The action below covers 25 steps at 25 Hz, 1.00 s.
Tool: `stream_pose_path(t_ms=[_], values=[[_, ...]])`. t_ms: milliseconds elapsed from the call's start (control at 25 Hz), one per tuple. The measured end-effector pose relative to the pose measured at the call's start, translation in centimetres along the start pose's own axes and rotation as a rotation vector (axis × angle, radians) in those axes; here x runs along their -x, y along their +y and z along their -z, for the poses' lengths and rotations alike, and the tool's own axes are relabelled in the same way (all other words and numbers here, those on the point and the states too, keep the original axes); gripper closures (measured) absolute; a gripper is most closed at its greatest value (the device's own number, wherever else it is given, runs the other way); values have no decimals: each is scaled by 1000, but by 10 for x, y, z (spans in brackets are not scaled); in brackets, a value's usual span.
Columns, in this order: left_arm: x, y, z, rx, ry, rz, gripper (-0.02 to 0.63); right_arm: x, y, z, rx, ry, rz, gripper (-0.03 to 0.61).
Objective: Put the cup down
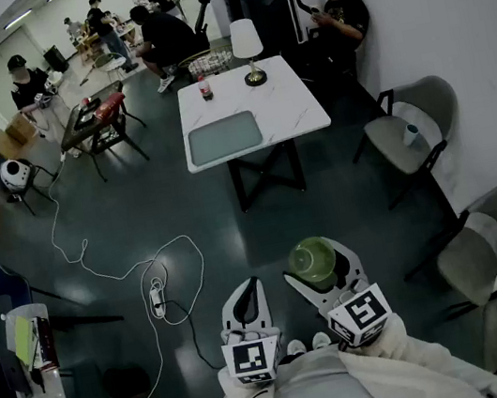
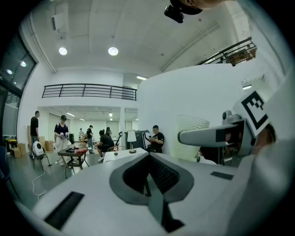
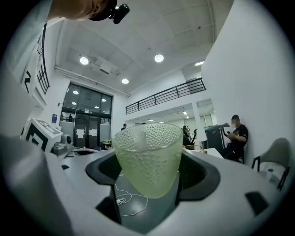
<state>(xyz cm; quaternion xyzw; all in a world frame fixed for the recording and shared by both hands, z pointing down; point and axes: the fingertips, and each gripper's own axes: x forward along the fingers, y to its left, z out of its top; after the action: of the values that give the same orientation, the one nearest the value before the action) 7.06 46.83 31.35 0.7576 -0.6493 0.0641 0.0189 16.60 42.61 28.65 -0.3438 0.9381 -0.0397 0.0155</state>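
Observation:
A pale green, bumpy glass cup [image 1: 313, 257] stands upright between the jaws of my right gripper [image 1: 319, 270], which is shut on it, low in the head view and well above the dark floor. In the right gripper view the cup [image 3: 148, 156] fills the middle, with the jaws pressed against its sides. My left gripper [image 1: 245, 301] hangs just left of it, shut with nothing in it; its pads meet in the left gripper view [image 2: 148, 177], where the cup [image 2: 190, 136] also shows at the right. The white marble table [image 1: 288, 100] stands ahead.
On the table are a grey tray [image 1: 224, 137], a lamp [image 1: 246, 46] and a bottle [image 1: 205, 86]. Grey chairs [image 1: 413, 131] line the right wall. A white cable with a power strip [image 1: 157, 301] lies on the floor at the left. Several people are at the back.

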Motion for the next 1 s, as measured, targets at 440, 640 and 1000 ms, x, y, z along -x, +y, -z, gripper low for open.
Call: stream_pose_path(t_ms=[440, 640, 1000], values=[[-19, -17, 6, 5, 28, 41, 603, 7, -19, 11, -56, 28, 17, 201], [-25, -24, 1, 4, 17, 24, 603, 10, -28, 5, -45, 10, 2, 201], [-21, -42, 9, -4, 34, -6, 603, 23, -43, 12, -72, 14, -17, 201]])
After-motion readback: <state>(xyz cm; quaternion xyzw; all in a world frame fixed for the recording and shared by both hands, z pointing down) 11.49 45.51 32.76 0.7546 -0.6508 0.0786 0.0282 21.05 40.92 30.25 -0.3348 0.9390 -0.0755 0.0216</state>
